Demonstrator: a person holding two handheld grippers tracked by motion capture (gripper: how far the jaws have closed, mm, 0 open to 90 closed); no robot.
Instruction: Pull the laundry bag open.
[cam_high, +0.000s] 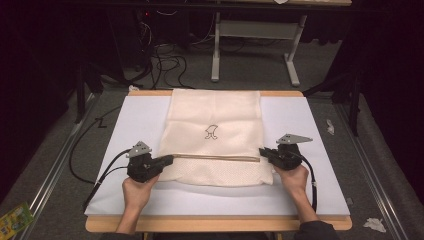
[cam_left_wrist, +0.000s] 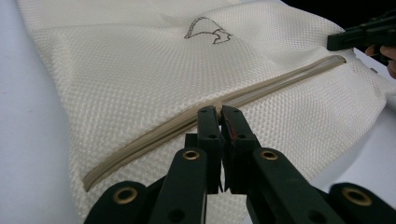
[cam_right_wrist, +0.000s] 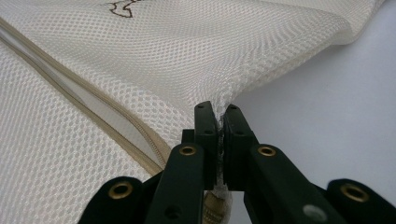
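Both claws pinched shut, left gripper (cam_high: 167, 160) on the zipper pull (cam_left_wrist: 217, 108), right gripper (cam_high: 263, 153) on the mesh bag (cam_high: 215, 135) edge mid-frame on the white board (cam_high: 300, 145); I'd hold right taut and drag left straight along the zipper.

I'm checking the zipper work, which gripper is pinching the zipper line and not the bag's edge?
The left gripper: its jaws close on the zipper, while the right gripper clamps the mesh bag at its edge.

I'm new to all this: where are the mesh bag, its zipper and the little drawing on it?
mesh bag (cam_high: 220, 107): high view, upper plain cloth.
zipper (cam_left_wrist: 154, 137): left gripper view, tan tape left of the jaws.
drawing (cam_high: 212, 132): high view, dark outline at the bag's middle.
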